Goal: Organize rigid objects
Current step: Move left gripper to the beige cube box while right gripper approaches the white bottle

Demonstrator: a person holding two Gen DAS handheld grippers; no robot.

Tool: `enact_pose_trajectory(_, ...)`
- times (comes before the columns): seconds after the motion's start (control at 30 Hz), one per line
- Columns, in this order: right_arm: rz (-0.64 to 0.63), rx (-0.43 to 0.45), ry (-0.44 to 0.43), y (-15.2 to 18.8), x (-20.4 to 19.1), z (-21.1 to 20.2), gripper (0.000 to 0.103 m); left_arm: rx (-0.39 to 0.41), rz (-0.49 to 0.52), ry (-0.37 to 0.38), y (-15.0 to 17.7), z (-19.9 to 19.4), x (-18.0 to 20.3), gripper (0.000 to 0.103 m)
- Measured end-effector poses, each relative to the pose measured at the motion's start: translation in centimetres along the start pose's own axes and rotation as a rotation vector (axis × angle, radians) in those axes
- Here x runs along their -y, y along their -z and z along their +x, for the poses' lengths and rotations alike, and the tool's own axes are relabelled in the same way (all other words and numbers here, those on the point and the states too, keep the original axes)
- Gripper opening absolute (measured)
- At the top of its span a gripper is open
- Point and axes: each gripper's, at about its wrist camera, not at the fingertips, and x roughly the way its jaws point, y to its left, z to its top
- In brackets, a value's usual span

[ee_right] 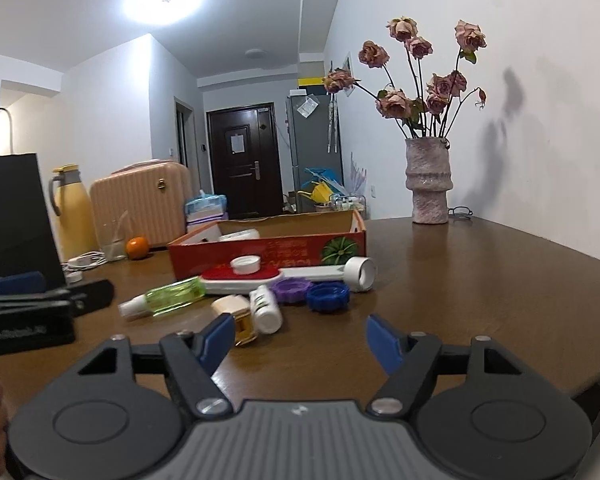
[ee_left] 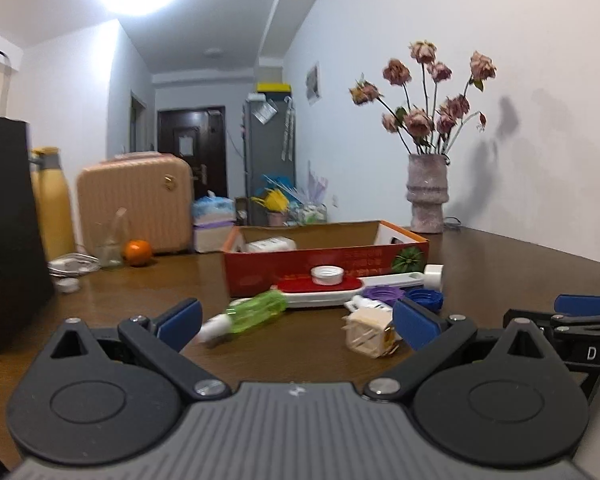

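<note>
A red cardboard box (ee_left: 300, 268) (ee_right: 220, 254) stands on the brown table with a white item inside. In front of it lies a pile: a green bottle (ee_left: 256, 312) (ee_right: 172, 296), a red-and-white flat tool (ee_left: 320, 290) (ee_right: 240, 278) with a white cap (ee_left: 327, 275) (ee_right: 245, 265) on it, a purple lid (ee_left: 382, 294) (ee_right: 290, 290), a blue lid (ee_left: 424, 298) (ee_right: 327, 296), a white bottle (ee_right: 266, 308) and a beige cube (ee_left: 370, 330) (ee_right: 236, 312). My left gripper (ee_left: 298, 324) is open and empty, low before the pile. My right gripper (ee_right: 300, 338) is open and empty, just right of the cube.
A vase of dried roses (ee_left: 426, 196) (ee_right: 428, 180) stands at the back right by the wall. A black bag (ee_left: 8, 232) (ee_right: 16, 216), yellow flask (ee_left: 54, 204) (ee_right: 74, 212), glass (ee_left: 110, 246), orange (ee_left: 138, 252) (ee_right: 137, 248) and white cable (ee_right: 86, 260) are at the left.
</note>
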Motion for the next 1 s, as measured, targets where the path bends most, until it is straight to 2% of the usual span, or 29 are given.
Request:
enact_pose_trajectory(0.17, -0.023, 0.004, 0.022, -1.7, 1.6, 3.5, 0.072, -0.046, -0.004, 0.054, -1.2, 5.6, 2.1, 0.103)
enact_pose_trajectory(0.23, -0.028, 0.007, 0.028, -2.3, 2.2, 4.9, 0.072, -0.060, 0.008, 0.081, -1.4, 8.0, 3.2, 0.099)
enact_pose_trajectory(0.33, -0.029, 0.012, 0.034, -3.2, 3.0, 6.7, 0.072, -0.140, 0.037, 0.103, -1.3, 11.5, 4.6, 0.087)
enact_pose_trajectory(0.4, -0.027, 0.011, 0.040, -3.5, 3.5, 7.8, 0.073, -0.210, 0.018, 0.140, -1.0, 13.4, 4.7, 0.077)
enact_pose_trajectory(0.47, -0.023, 0.002, 0.041, -3.4, 3.7, 8.8, 0.076, -0.239, -0.011, 0.141, -0.6, 14.5, 4.1, 0.073)
enact_pose_trajectory(0.6, -0.029, -0.040, -0.016, -2.6, 3.0, 10.8, 0.077, -0.261, -0.033, 0.152, 0.0, 15.5, 3.2, 0.070)
enact_pose_trajectory(0.67, -0.030, -0.047, -0.036, -2.4, 2.4, 11.7, 0.074, -0.260, -0.026, 0.164, 0.0, 15.5, 3.1, 0.060)
enact_pose_trajectory(0.73, -0.020, -0.046, -0.040, -2.5, 2.2, 12.2, 0.074, -0.254, -0.034, 0.149, -0.1, 15.7, 3.0, 0.060)
enact_pose_trajectory(0.87, -0.015, -0.055, -0.032, -2.9, 2.2, 13.2, 0.074, -0.268, -0.056, 0.170, -0.3, 16.3, 2.4, 0.060)
enact_pose_trajectory(1.0, -0.033, -0.068, -0.038, -3.0, 1.9, 13.7, 0.074, -0.264, -0.059, 0.110, -0.2, 16.1, 0.5, 0.063)
